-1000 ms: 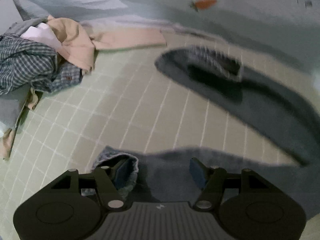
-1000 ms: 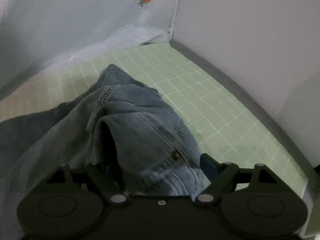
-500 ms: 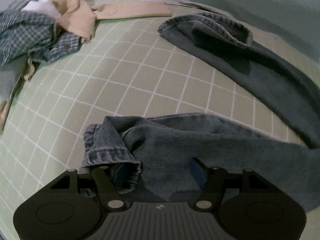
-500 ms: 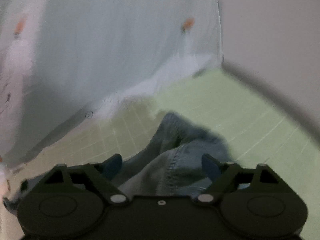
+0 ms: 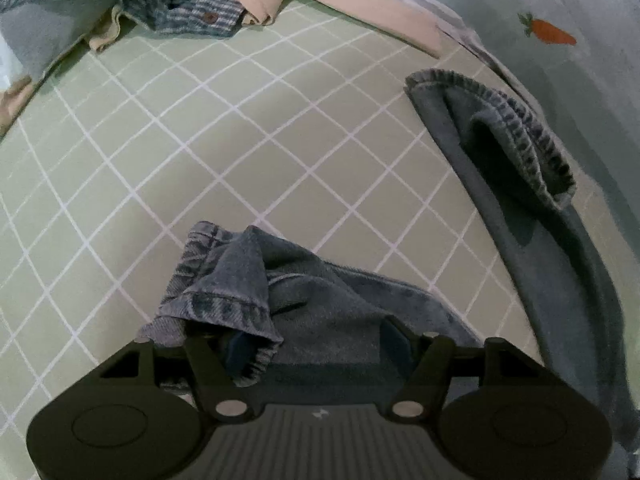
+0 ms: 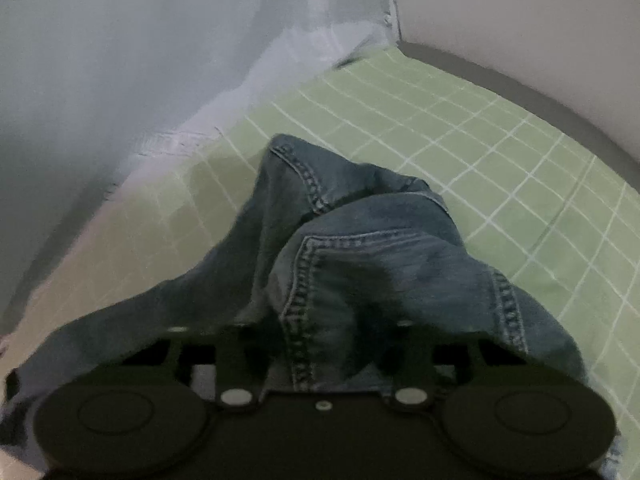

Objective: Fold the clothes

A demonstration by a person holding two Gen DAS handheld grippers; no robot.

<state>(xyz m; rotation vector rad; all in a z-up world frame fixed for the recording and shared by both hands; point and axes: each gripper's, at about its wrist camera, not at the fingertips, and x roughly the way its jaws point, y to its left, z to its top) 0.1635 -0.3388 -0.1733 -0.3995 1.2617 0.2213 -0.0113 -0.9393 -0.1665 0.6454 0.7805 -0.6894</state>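
The jeans (image 5: 328,292) have swung round on the green checked sheet (image 5: 200,152) since a moment ago. The left hand-held gripper (image 5: 316,344) stands spread around a bunched hem. Denim hides the right hand-held gripper (image 6: 320,344); I cannot tell its grip.

Left tool (image 5: 316,340) matte black, ribbed grey centre plate, silver pivot screws, blue finger pads (image 5: 394,342), round side discs
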